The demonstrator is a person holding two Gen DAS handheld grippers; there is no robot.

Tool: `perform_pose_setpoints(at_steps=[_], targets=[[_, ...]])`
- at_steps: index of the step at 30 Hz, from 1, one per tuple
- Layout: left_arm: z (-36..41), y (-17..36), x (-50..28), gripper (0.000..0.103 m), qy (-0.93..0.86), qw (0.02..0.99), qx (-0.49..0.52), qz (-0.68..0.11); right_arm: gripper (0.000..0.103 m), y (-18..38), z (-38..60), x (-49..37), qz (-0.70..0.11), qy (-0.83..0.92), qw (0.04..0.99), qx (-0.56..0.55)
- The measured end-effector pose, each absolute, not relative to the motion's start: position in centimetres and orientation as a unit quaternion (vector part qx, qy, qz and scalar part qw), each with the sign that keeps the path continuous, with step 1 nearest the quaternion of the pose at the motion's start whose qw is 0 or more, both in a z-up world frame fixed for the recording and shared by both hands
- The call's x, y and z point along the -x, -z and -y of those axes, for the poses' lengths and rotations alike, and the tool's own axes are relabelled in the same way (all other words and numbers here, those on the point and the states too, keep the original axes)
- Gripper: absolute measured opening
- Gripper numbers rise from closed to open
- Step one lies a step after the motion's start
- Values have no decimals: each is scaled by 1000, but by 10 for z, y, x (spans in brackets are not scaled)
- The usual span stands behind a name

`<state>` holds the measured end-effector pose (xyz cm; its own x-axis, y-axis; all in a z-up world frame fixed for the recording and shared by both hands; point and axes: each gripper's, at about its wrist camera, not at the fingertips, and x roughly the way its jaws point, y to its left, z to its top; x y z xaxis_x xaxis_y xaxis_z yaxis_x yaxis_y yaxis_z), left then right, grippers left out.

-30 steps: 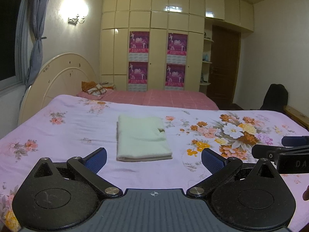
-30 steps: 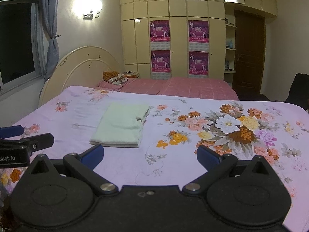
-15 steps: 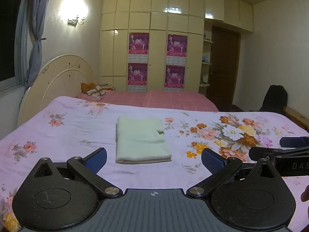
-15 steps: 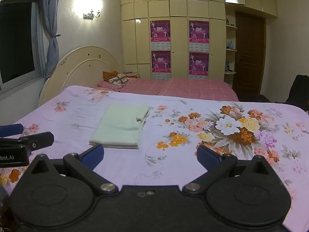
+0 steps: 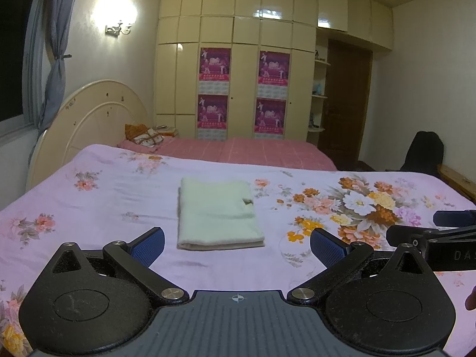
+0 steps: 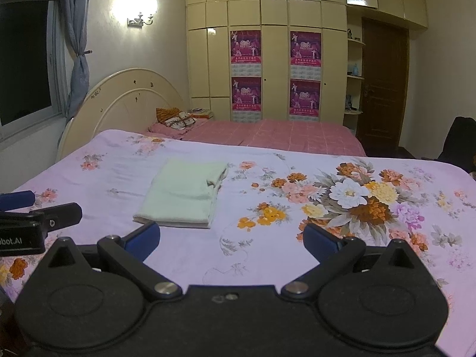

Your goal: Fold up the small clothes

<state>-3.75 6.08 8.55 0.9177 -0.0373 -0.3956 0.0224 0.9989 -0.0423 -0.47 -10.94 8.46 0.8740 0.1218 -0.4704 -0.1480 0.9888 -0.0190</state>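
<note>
A pale green garment (image 5: 218,212) lies folded into a neat rectangle on the pink floral bedspread (image 5: 89,202). It also shows in the right wrist view (image 6: 183,197). My left gripper (image 5: 237,245) is open and empty, held back from the garment's near edge. My right gripper (image 6: 230,238) is open and empty, to the right of the garment and apart from it. The right gripper's fingers show at the right edge of the left wrist view (image 5: 431,232), and the left gripper's fingers show at the left edge of the right wrist view (image 6: 38,214).
A cream headboard (image 5: 89,125) stands at the left, with a pink sheet and pillows (image 5: 145,139) behind the bedspread. A wardrobe (image 5: 244,59), a dark door (image 5: 348,104) and a black chair (image 5: 422,151) stand beyond the bed.
Both grippers have drawn back and risen slightly from the bed, so the folded garment sits a little lower and farther in view. The jaws stay open.
</note>
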Motion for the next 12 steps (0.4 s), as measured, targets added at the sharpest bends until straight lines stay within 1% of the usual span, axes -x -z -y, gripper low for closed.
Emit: perform_pose_setpoints(at_steps=[12], targets=[[-59, -87, 37, 103, 0, 981, 10, -192, 102, -82, 105, -2, -240, -81, 967, 33]])
